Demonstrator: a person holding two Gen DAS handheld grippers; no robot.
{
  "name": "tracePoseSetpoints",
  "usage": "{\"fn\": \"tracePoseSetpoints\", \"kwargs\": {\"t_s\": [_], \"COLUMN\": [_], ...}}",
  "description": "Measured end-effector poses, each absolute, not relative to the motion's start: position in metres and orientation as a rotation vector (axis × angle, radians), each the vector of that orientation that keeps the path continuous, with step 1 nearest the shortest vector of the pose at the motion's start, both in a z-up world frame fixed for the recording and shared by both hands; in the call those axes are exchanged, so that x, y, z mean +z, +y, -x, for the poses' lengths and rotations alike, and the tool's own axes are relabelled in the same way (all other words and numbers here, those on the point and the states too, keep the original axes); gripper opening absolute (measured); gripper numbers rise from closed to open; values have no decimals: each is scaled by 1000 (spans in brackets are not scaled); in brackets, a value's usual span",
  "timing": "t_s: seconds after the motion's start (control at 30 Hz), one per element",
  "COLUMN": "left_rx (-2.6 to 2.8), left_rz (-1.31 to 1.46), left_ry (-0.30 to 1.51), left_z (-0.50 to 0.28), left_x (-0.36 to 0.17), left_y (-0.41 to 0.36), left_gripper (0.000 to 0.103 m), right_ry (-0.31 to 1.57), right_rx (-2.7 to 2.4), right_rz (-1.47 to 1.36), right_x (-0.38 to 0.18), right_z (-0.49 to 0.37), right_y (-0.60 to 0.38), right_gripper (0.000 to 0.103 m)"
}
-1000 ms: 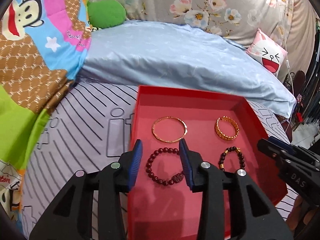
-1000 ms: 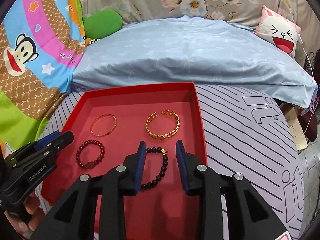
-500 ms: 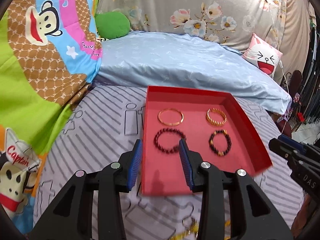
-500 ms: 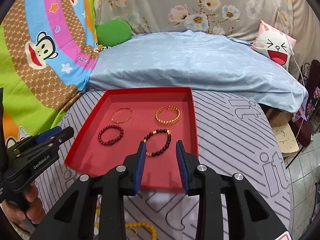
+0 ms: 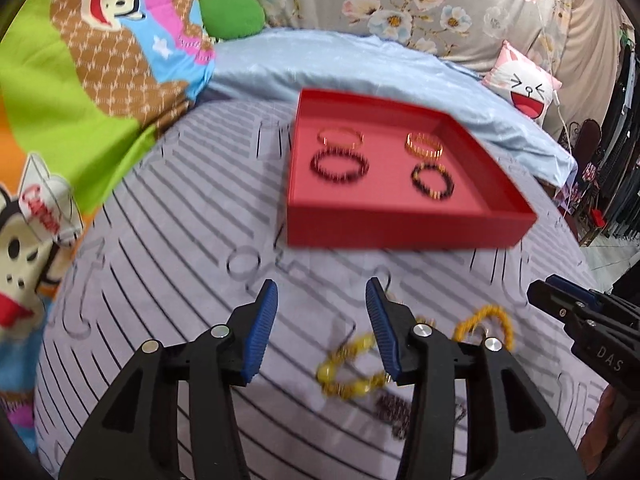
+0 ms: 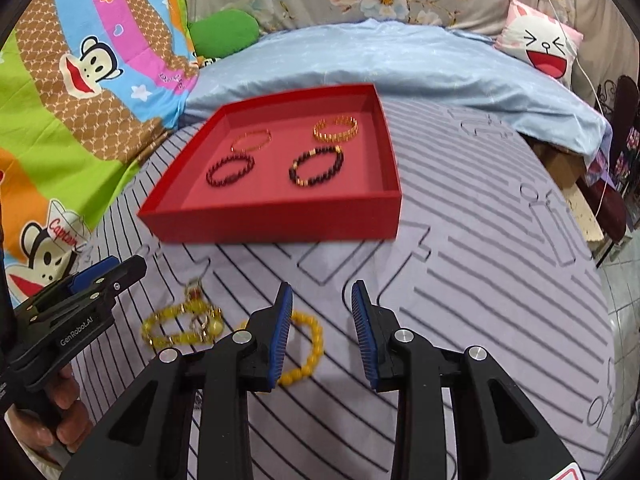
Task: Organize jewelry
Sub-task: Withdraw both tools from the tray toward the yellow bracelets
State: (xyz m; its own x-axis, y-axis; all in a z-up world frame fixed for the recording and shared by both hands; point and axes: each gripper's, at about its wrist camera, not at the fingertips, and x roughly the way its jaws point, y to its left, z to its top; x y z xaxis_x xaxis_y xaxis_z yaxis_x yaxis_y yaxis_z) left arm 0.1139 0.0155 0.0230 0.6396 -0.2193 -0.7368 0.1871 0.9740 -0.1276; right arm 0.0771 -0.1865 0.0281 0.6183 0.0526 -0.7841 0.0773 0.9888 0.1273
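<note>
Left gripper (image 5: 322, 300) fingers opening, right gripper (image 6: 322, 300) fingers partly spread, both empty above striped cloth (image 6: 460, 280).

Your red tray (image 5: 404, 232) and its four bracelets smear with motion blur in the left wrist view. Your right finger (image 5: 382, 328) covers part of the yellow bead bracelet (image 5: 348, 372); the dark beads (image 5: 394, 412) below it are too blurred to name. In the right wrist view, your finger (image 6: 280, 332) hides part of the amber bracelet (image 6: 310, 354).
</note>
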Motion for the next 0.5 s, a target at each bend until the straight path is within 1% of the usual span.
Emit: {"fn": "tracePoseSetpoints", "kwargs": {"t_s": [0.23, 0.37, 0.5], "left_rx": [-227, -232, -240], "left_rz": [33, 28, 24], "left_ry": [885, 878, 880], "left_z": [-104, -101, -98], "left_x": [-1, -4, -5], "left_y": [12, 10, 10], "left_gripper": [44, 50, 50], "right_ry": [931, 936, 949], "right_rx": [-25, -33, -33], "right_rz": [-142, -124, -122], "right_x": [9, 4, -3], "right_z": [-73, -75, -77], "right_y": [-180, -176, -174], "right_gripper": [30, 30, 30]}}
